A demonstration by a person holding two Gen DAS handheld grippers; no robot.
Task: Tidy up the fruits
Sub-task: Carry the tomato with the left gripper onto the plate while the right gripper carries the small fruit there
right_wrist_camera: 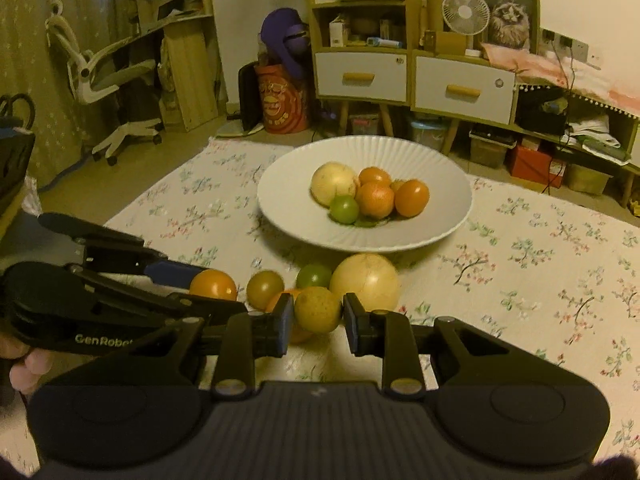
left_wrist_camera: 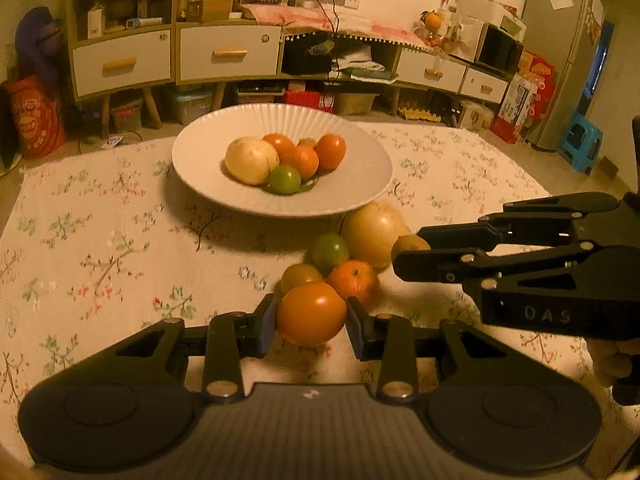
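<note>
My left gripper (left_wrist_camera: 311, 316) is shut on a smooth orange fruit (left_wrist_camera: 311, 314), low over the floral cloth. My right gripper (right_wrist_camera: 316, 316) is shut on a small yellow-brown fruit (right_wrist_camera: 317, 309); the left wrist view shows that fruit (left_wrist_camera: 410, 245) between its fingers. Loose fruits lie just beyond on the cloth: a large pale yellow one (left_wrist_camera: 374, 234), a green one (left_wrist_camera: 330, 252), a dimpled orange (left_wrist_camera: 353, 282) and an olive one (left_wrist_camera: 300, 278). Farther back, a white ribbed plate (left_wrist_camera: 352, 196) holds several fruits: pale yellow, orange and green.
The floral tablecloth (left_wrist_camera: 100, 248) covers the table, with bare cloth left and right of the plate. A hand holds each gripper's handle at the frame edges. Cabinets with drawers (left_wrist_camera: 228, 54), a fridge (left_wrist_camera: 568, 52) and a blue stool (left_wrist_camera: 582, 146) stand beyond the table.
</note>
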